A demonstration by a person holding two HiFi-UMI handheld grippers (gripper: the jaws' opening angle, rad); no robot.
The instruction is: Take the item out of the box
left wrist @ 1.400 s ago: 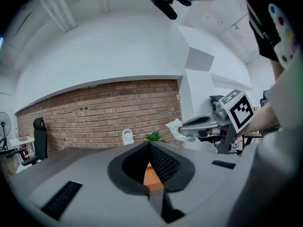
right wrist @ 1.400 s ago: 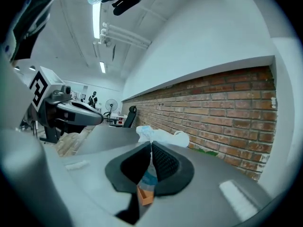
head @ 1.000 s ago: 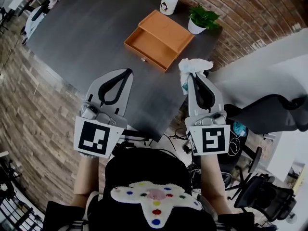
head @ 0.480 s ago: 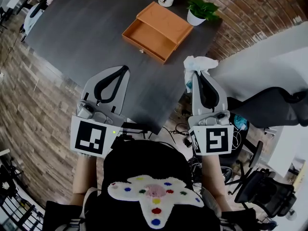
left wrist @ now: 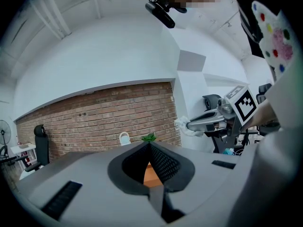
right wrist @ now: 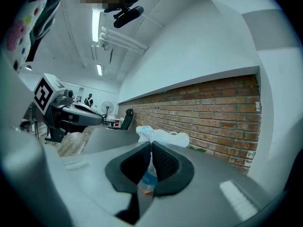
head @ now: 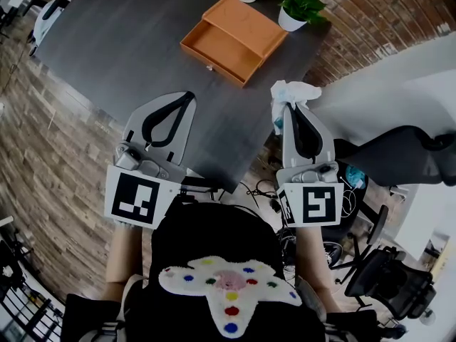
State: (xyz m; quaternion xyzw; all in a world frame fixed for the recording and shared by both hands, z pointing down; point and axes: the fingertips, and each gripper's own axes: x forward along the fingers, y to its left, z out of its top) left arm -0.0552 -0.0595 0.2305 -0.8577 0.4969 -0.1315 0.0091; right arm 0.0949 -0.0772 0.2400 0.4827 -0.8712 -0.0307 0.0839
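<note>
Office, desk chairs [head: 393, 282], brick wall [head: 370, 13]

I'm looking steeply down from the head camera over the dark grey rectangular table [head: 128, 41]. Each gripper camera is riding close behind its own jaws and facing nearly level towards the red brick wall [left wrist: 94, 122]. All three views are sharing that wall. The camera on the left gripper [head: 188, 98] is also catching the right gripper [left wrist: 185, 125] from the side.
</note>
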